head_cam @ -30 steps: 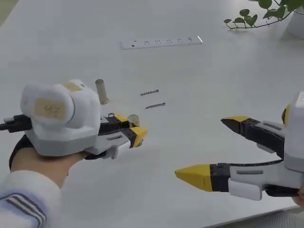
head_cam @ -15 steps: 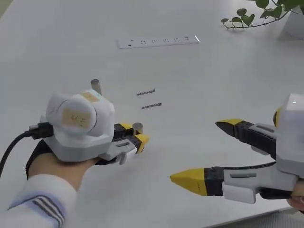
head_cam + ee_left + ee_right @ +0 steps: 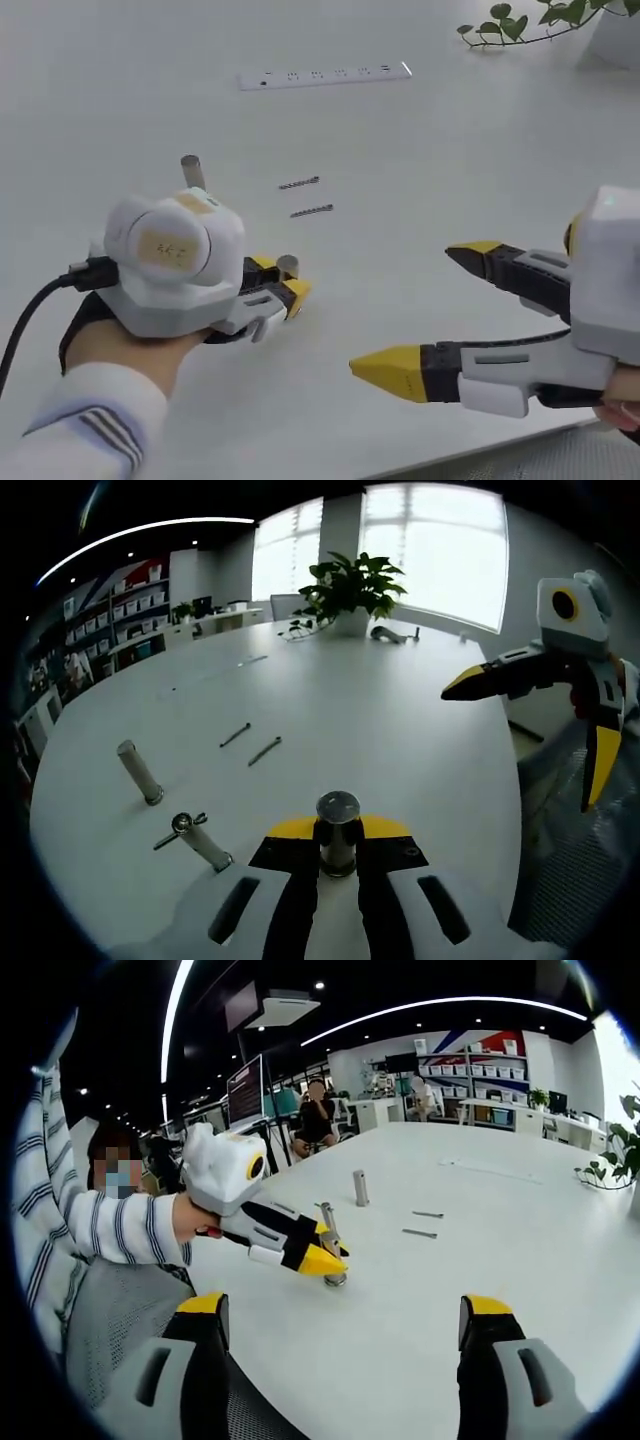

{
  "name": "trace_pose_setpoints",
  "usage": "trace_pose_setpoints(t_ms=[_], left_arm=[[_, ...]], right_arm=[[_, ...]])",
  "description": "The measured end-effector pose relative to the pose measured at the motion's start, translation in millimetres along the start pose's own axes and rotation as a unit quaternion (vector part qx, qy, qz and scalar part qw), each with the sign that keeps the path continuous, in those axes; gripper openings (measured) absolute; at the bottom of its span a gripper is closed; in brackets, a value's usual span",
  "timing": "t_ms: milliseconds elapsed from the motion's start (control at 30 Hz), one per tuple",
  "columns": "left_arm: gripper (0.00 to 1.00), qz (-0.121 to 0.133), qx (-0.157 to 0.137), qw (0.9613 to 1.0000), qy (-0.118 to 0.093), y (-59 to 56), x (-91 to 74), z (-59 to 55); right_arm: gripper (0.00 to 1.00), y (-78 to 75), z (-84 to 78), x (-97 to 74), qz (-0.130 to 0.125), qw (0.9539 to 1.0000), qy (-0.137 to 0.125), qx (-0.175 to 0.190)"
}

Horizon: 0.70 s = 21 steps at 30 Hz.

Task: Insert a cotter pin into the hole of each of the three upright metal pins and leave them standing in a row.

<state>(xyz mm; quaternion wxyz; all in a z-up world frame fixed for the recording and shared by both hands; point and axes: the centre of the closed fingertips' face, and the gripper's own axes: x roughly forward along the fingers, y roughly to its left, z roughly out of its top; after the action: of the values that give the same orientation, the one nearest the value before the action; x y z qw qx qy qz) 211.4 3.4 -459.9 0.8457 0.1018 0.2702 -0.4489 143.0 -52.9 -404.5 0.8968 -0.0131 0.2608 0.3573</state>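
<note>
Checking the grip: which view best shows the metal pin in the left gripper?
The left gripper view: the metal pin stands upright between the jaws of the left gripper. Head view shows its top; right gripper view, partly hidden.

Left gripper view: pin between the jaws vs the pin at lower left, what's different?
Hold: the gripped pin is clamped between the jaws of the left gripper; the lower-left pin stands free on the table.
Fit: the lower-left pin has a cotter pin through its top end; the gripped pin shows none.
Shared: both are short grey metal cylinders, base down on the table.
</note>
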Motion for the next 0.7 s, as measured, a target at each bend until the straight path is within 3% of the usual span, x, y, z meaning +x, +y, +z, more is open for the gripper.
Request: trace_pose_setpoints(t_ms=[200, 300, 700], left_arm=[[0.1, -0.004, 0.003, 1.0, 0.007, -2.1, 2.3, -6.0], [0.1, -0.008, -0.009, 0.9999, 0.003, -2.0, 2.0, -5.3], [0.1, -0.013, 0.001, 0.9999, -0.008, -4.1, 0.3, -6.9]], right_arm=[[0.94, -0.2, 0.6, -0.5, -0.001, 1.0, 0.002, -0.001], [0.93, -0.1, 0.7, -0.5, -0.002, 1.0, 0.002, -0.001], [0.92, 4.0, -0.4, 2.0, 0.006, 1.0, 0.004, -0.001]])
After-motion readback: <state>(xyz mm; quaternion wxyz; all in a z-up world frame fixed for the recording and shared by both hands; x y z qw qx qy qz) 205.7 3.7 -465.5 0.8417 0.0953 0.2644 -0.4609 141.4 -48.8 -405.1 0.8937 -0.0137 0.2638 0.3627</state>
